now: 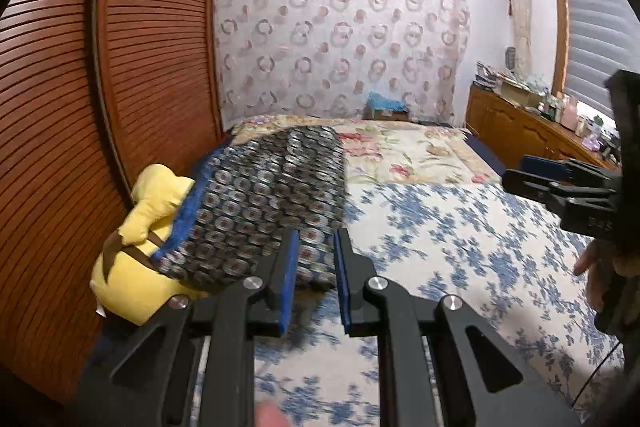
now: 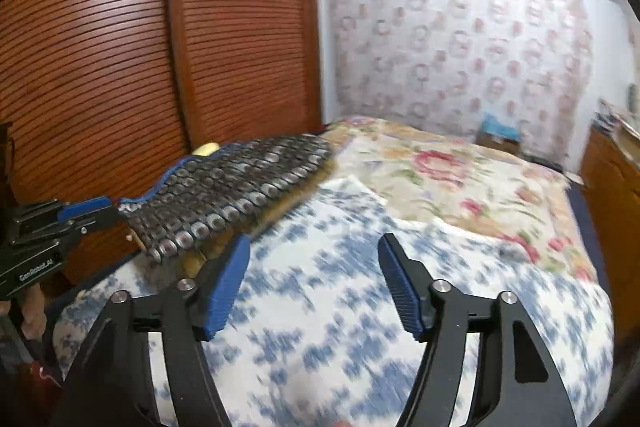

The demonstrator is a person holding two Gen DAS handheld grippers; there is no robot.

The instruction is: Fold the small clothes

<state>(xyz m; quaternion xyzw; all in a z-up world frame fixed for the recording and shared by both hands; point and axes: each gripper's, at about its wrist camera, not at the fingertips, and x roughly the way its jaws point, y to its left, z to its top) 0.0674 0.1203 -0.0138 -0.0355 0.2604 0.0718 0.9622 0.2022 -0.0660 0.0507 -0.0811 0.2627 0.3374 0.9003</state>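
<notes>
"GenRobot.AI" in white on left hand-held gripper (image 2: 86,215) body; nothing else legible.

Soft, even room light with little shadow; the window blind (image 1: 596,27) glows pale. Both views bow hard at their dark round edges. The right wrist view smears badly across the bedspread (image 2: 340,307); the left stays sharper, blurring low down

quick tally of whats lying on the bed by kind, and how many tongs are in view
dark patterned folded cloth: 1
yellow plush toy: 1
blue fuzzy item on a box at the far end of the bed: 1
tongs: 2, the left tongs and the right tongs
total: 5
</notes>
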